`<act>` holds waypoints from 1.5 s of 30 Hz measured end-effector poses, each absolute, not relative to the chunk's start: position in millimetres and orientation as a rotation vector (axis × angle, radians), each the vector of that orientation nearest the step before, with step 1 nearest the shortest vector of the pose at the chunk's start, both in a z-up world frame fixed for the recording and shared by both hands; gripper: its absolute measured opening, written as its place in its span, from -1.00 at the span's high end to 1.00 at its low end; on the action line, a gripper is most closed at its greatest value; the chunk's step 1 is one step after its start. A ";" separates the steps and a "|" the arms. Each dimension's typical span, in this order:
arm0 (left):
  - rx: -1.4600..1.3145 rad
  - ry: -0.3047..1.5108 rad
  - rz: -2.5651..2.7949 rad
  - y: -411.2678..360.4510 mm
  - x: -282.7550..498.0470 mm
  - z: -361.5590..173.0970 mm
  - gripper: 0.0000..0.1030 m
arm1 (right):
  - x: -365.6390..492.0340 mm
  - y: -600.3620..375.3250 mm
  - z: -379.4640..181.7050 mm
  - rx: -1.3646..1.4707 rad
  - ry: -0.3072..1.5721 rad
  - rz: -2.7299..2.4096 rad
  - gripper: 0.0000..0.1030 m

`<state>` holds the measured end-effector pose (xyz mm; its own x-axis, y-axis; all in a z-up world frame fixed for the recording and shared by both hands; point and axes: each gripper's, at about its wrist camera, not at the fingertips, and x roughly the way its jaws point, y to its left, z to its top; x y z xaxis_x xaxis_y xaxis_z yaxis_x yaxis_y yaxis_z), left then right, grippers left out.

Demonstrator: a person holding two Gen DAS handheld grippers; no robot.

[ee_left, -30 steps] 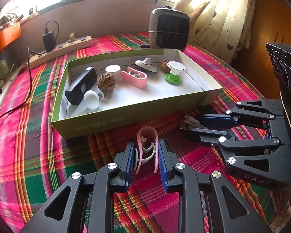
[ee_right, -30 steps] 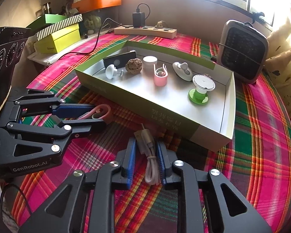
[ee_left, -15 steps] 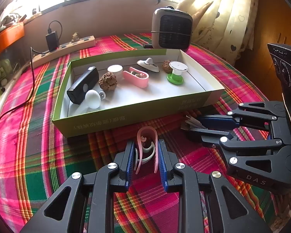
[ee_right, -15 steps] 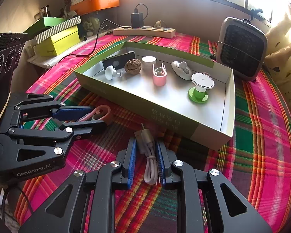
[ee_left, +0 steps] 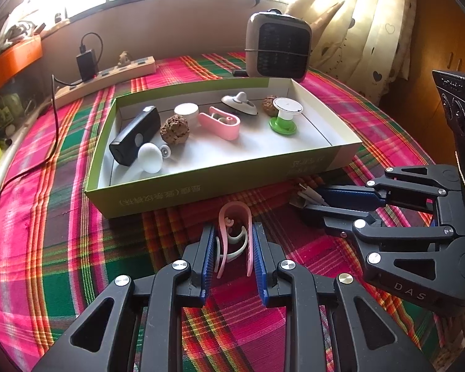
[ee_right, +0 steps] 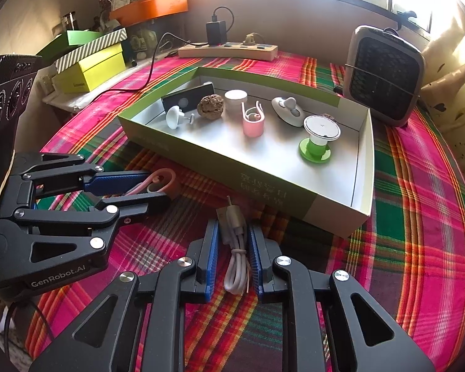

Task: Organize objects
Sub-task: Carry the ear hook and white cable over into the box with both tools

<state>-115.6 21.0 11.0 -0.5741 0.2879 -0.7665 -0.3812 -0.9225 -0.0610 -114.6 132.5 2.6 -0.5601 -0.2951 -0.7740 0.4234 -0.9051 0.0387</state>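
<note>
In green box [ee_left: 158,197], pink clip [ee_left: 221,122], walnut [ee_left: 174,129]

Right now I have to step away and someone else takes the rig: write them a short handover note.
Left tool: shut on the pink clip, low over the plaid cloth.
Right tool: shut on the coiled white cable, also in front of the box.
Green box: already holds a black device, walnut, another pink clip, green-and-white stand and other small items.
Left to do: put clip and cable in the box.
</note>
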 end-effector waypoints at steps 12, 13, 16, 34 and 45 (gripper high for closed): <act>-1.191 0.149 2.493 21.8 -114.8 10.8 0.59 | -113.4 132.7 3.4 1.181 0.187 -2.464 0.62; -1.191 0.147 2.492 21.6 -114.3 10.9 0.59 | -113.0 132.7 3.6 1.180 0.185 -2.466 0.62; -1.194 0.139 2.490 21.6 -113.2 11.1 0.59 | -111.5 132.8 4.1 1.176 0.180 -2.465 0.62; -1.166 0.144 2.519 20.7 -105.7 22.3 0.59 | -102.9 136.8 13.8 1.148 0.148 -2.485 0.62; -1.157 0.150 2.542 21.3 -98.4 26.8 0.59 | -96.9 137.2 15.4 1.146 0.142 -2.495 0.62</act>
